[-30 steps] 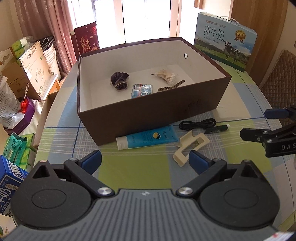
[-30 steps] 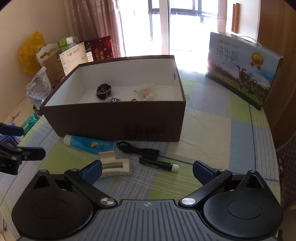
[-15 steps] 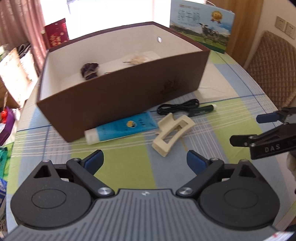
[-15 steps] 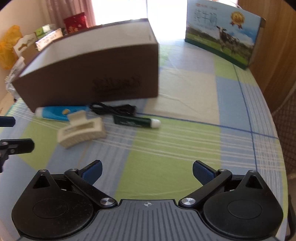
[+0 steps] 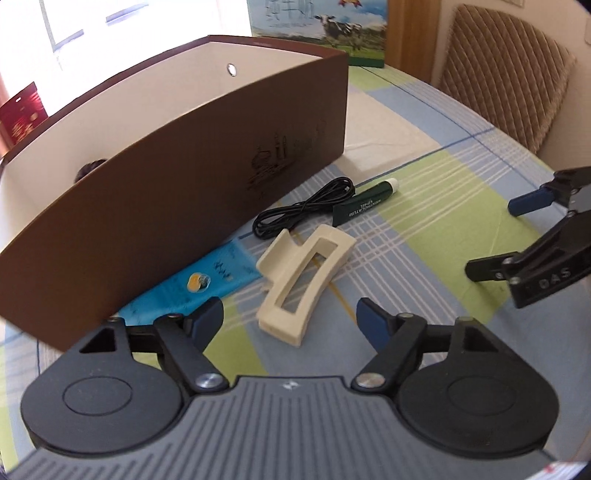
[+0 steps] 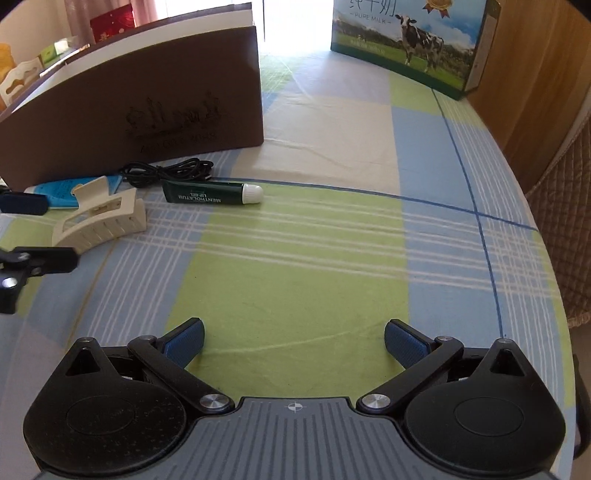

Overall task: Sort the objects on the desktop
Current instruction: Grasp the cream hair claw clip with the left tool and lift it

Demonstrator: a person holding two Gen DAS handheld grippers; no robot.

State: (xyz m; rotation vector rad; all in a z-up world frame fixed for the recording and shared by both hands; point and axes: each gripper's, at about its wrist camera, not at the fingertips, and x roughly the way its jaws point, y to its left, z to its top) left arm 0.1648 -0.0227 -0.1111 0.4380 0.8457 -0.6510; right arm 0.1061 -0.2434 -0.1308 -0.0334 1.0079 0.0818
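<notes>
Left wrist view, L to R: brown box (image 5: 177, 173) is standing open-topped on the checked tablecloth (image 5: 424, 229), its inside mostly hidden by the near wall; a blue tube (image 5: 192, 288) is lying along the foot of that wall, touching it or just beside it, can't tell which; a cream hair claw (image 5: 306, 280) is lying just right of the tube, its near end sitting between the blue pads of the left gripper (image 5: 290, 321); those jaws are closing, still fairly wide, pads not touching the claw; a coiled black cable (image 5: 303, 206) is lying beyond the claw near the box; a green lip-gel tube (image 5: 365, 203), white cap away from the camera, is lying just right of the cable.

The right gripper (image 5: 491, 236) is hovering at the far right edge, well apart from the claw; a milk carton (image 5: 317, 33) is standing behind the box, w/ a quilted chair back (image 5: 506, 74) to its right.

Right wrist view, L to R: box, tube, claw, cable & lip gel are sitting upper left; the right gripper's own pads (image 6: 184, 341) are standing wide apart over bare green cloth, nothing between them; carton is standing at the top right.
</notes>
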